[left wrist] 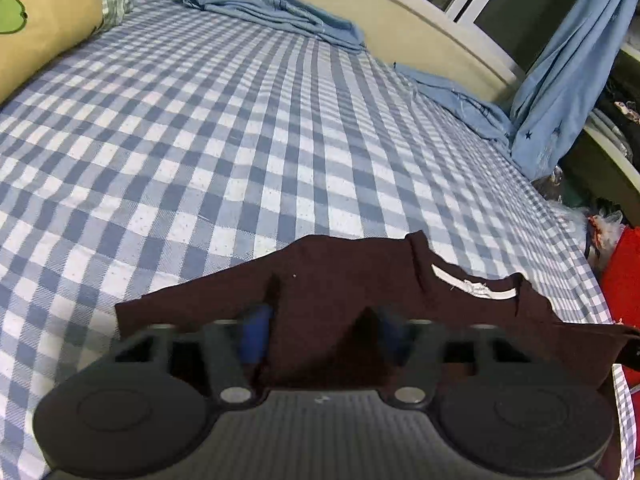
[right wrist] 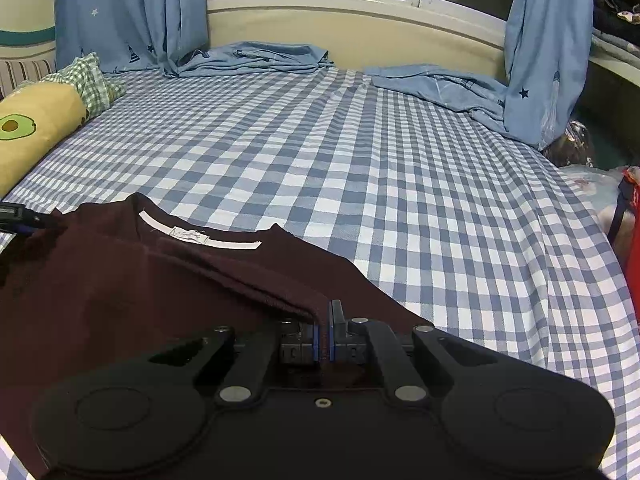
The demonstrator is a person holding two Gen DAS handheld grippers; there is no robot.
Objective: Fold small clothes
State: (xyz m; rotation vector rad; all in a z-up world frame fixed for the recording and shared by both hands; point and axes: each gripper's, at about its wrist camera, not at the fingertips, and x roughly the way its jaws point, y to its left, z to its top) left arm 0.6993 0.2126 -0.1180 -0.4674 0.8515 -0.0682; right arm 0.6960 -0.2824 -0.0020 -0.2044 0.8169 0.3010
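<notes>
A dark maroon shirt (left wrist: 340, 280) lies at the near edge of the bed, its white neck label (left wrist: 472, 286) facing up. My left gripper (left wrist: 323, 332) is low over the shirt's left part. Its blue pads (left wrist: 256, 332) stand apart with rumpled cloth between them, and the view is blurred. In the right wrist view the shirt (right wrist: 120, 280) spreads to the left, with the neck label (right wrist: 196, 236) at the far side. My right gripper (right wrist: 325, 328) is shut on a folded edge of the shirt. The left gripper's tip (right wrist: 16, 216) shows at the far left edge.
A blue-and-white checked sheet (right wrist: 360, 160) covers the bed. A yellow avocado bolster (right wrist: 36, 128) lies at the left. Blue curtains (right wrist: 132, 12) hang at the back and right (right wrist: 548, 48), with blue cloth (right wrist: 256, 56) piled below them. A red object (left wrist: 624, 272) sits off the bed's right edge.
</notes>
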